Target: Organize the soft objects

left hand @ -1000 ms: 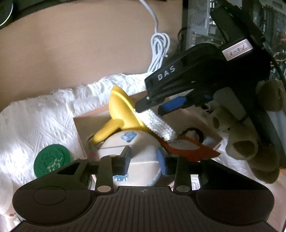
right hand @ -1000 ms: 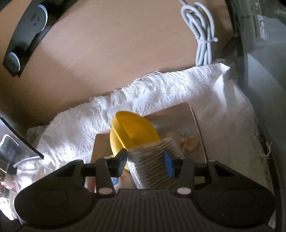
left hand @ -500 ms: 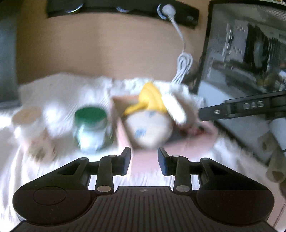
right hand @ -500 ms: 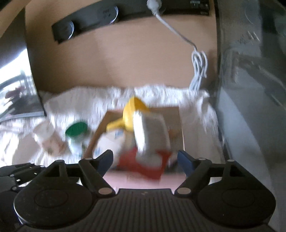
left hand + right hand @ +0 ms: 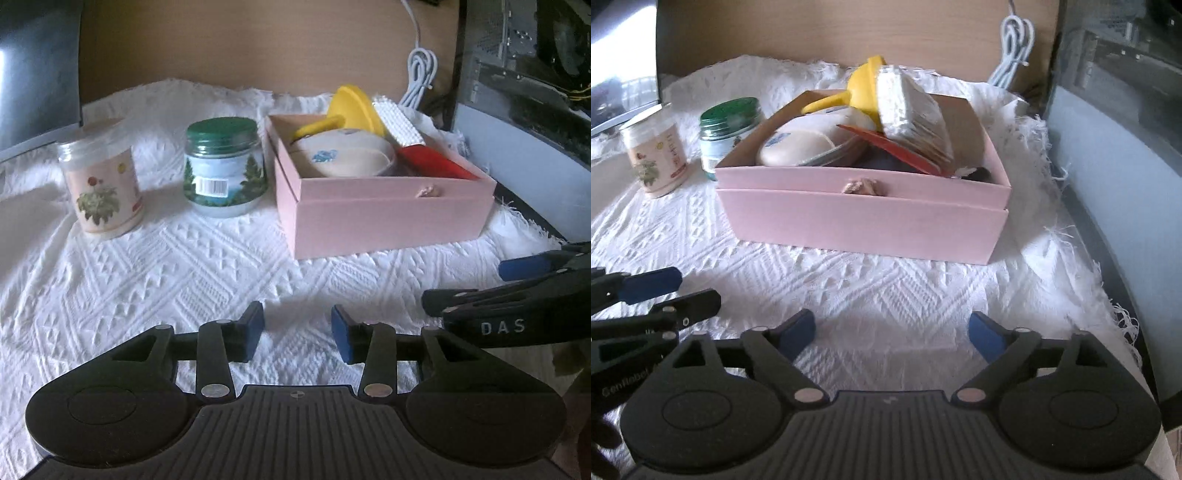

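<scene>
A pink box [image 5: 388,210] [image 5: 864,221] stands on the white cloth. In it lie a cream pouch with a blue print [image 5: 343,153] [image 5: 798,142], a yellow funnel [image 5: 354,107] [image 5: 862,86], and a white-bristled brush with a red handle [image 5: 402,127] [image 5: 912,118]. My left gripper [image 5: 297,328] is open and empty, low over the cloth in front of the box. My right gripper [image 5: 892,328] is open wide and empty, also in front of the box. Each gripper shows at the edge of the other's view.
A green-lidded jar [image 5: 223,170] [image 5: 729,127] and a floral jar [image 5: 99,181] [image 5: 655,158] stand left of the box. A white cable [image 5: 421,74] lies behind it. A computer case [image 5: 524,92] bounds the right side. A dark monitor [image 5: 37,66] stands far left.
Both grippers have pulled back and down from over the box to the cloth in front. The right gripper let go of the brush, which now lies in the box.
</scene>
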A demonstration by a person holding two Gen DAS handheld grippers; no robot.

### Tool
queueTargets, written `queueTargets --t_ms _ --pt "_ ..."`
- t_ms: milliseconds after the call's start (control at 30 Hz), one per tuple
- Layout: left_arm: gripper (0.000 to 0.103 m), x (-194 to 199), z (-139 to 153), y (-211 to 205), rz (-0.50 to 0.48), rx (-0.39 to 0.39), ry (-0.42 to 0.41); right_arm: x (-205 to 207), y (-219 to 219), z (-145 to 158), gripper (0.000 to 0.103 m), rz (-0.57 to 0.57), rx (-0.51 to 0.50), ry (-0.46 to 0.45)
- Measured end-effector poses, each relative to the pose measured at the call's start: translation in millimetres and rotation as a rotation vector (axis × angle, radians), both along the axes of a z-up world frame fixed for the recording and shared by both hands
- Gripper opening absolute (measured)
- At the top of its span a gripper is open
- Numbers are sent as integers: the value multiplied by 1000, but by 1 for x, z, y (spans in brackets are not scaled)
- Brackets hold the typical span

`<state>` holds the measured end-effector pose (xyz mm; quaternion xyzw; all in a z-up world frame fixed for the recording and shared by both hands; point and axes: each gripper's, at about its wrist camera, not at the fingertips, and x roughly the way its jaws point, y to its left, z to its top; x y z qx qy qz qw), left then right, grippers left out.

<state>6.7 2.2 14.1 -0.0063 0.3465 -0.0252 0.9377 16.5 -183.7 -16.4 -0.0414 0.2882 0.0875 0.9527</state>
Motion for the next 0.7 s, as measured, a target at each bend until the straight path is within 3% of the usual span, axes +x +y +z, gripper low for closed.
queueTargets --t_ms 33,133,300,400,700 --pt "46 0 -1 -3 2 12 -8 2 -2 -1 103 -21 -1 3" --pt "47 -2 -5 -10 6 44 -28 9 -14 -5 103 -39 69 4" --pt "47 1 -6 -9 22 34 -30 12 -11 -7 103 -51 64 -21" --pt "47 2 -6 -11 23 45 -30 2 -12 -17 103 -8 65 -112" --pt "47 5 -6 -9 28 34 -28 2 -13 -16 103 -5 74 -118"
